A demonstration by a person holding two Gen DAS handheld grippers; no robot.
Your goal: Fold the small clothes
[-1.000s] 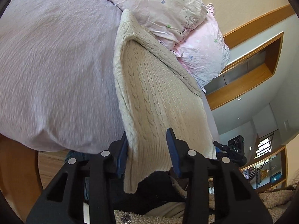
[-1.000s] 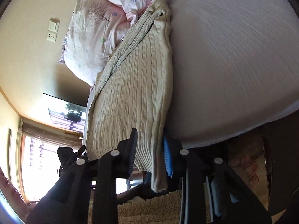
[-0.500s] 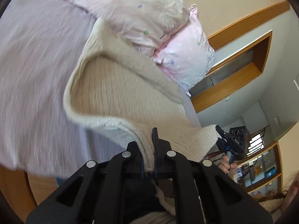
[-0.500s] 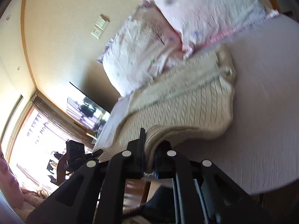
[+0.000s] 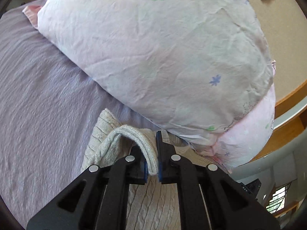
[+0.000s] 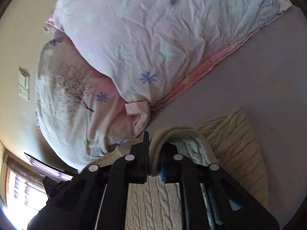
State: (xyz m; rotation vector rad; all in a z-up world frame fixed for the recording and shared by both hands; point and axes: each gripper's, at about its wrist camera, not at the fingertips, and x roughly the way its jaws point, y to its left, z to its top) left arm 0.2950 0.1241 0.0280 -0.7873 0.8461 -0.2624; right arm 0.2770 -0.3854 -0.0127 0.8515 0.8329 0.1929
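Lying on the lavender bed sheet (image 5: pixel 38 99), cream cable-knit sweater (image 5: pixel 149 201) has its hem folded over toward the pillows; no readable writing on it. A second ago it lay stretched flat along the bed, both jaws apart at the hem; now the hem is carried up by the floral pillow (image 5: pixel 163 53). Left gripper (image 5: pixel 152 153) jaws narrow, pinching a hem fold. Right gripper (image 6: pixel 154 149) jaws narrow too, clamped on knit edge. Wall switch (image 6: pixel 24 86) beside second pillow (image 6: pixel 76 99).
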